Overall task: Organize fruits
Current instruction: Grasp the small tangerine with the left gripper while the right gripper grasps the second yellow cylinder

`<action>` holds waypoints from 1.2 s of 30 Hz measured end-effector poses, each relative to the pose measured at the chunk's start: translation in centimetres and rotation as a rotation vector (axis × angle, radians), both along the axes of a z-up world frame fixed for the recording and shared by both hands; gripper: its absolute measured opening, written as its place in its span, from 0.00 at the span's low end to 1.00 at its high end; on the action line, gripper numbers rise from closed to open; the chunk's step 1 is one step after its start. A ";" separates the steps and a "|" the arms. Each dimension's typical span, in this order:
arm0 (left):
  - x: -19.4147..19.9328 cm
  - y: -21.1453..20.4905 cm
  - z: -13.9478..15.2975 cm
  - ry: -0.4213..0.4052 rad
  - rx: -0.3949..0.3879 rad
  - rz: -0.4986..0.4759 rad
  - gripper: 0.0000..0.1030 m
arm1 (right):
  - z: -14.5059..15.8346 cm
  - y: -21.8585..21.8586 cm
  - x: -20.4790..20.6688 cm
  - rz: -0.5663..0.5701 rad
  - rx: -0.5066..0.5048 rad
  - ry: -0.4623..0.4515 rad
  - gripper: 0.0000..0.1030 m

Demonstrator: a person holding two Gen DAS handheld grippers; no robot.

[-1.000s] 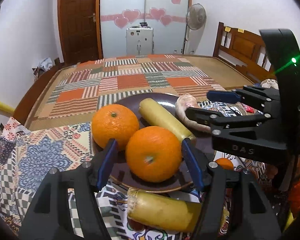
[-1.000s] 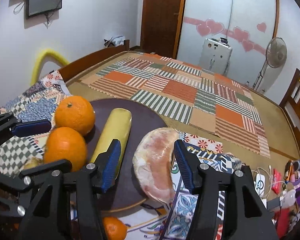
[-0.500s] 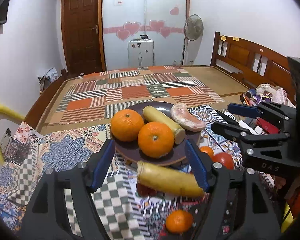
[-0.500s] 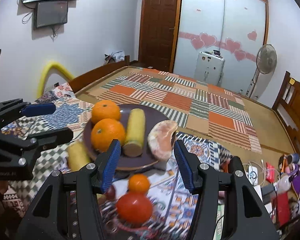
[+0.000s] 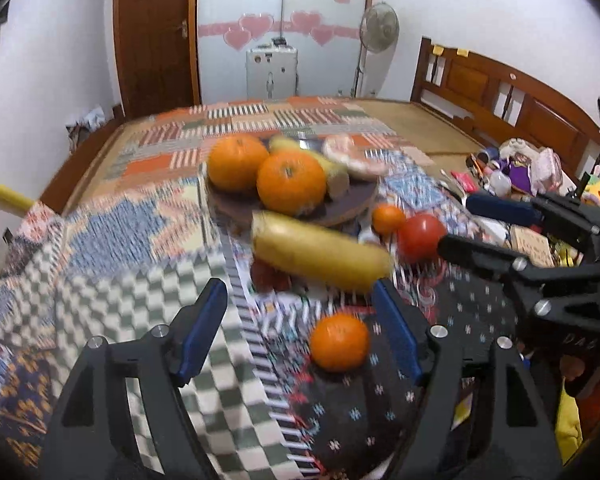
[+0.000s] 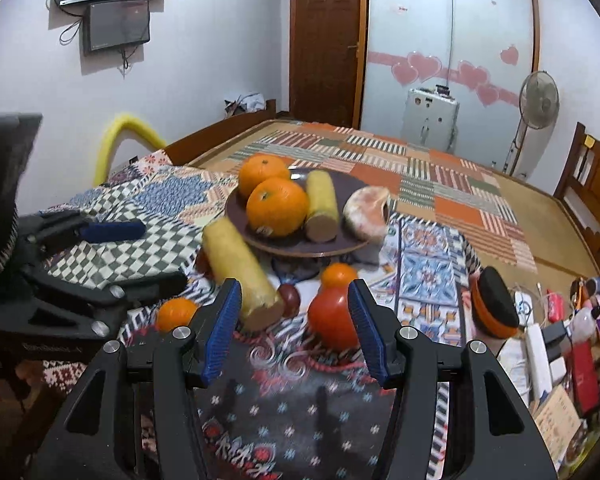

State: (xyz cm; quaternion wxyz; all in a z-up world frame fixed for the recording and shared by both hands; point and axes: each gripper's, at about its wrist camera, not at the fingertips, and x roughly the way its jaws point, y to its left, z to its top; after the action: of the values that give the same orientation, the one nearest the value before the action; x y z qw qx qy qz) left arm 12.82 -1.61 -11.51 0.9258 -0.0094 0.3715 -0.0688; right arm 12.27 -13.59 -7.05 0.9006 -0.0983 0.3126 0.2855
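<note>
While both hand-held grippers (image 5: 298,328) (image 6: 294,330) gape empty, plate (image 6: 288,246) holding two oranges (image 6: 277,207), two small oranges (image 6: 176,313) beside.

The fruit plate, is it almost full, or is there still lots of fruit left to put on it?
About halfway. The plate already holds two big oranges, one yellow piece and a pink slice. Nothing is in hand: the left gripper and right gripper are both open and hold nothing. Left on the cloth: a long yellow piece, two small oranges, a red fruit and a small dark one.
</note>
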 end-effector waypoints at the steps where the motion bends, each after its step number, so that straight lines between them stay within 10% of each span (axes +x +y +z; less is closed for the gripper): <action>1: 0.0 -0.2 -0.4 0.009 -0.001 -0.002 0.73 | -0.1 -0.1 -0.1 0.001 0.002 0.002 0.50; 6: -0.4 -0.5 -2.2 0.029 -0.012 -0.018 0.69 | -0.9 -0.1 -0.2 0.016 0.013 0.027 0.50; 14: -0.3 -1.0 -3.2 0.046 -0.042 -0.065 0.36 | -2.5 2.0 0.3 0.072 -0.010 0.062 0.39; 36: -0.6 3.5 -3.4 0.010 -0.006 0.024 0.36 | -3.5 6.3 2.7 0.139 -0.113 0.051 0.39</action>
State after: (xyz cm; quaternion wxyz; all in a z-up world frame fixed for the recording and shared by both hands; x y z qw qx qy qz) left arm 12.21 1.93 -14.95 0.9246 -0.0168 0.3759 -0.0587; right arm 14.94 -7.28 -10.56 0.8634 -0.1632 0.3436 0.3316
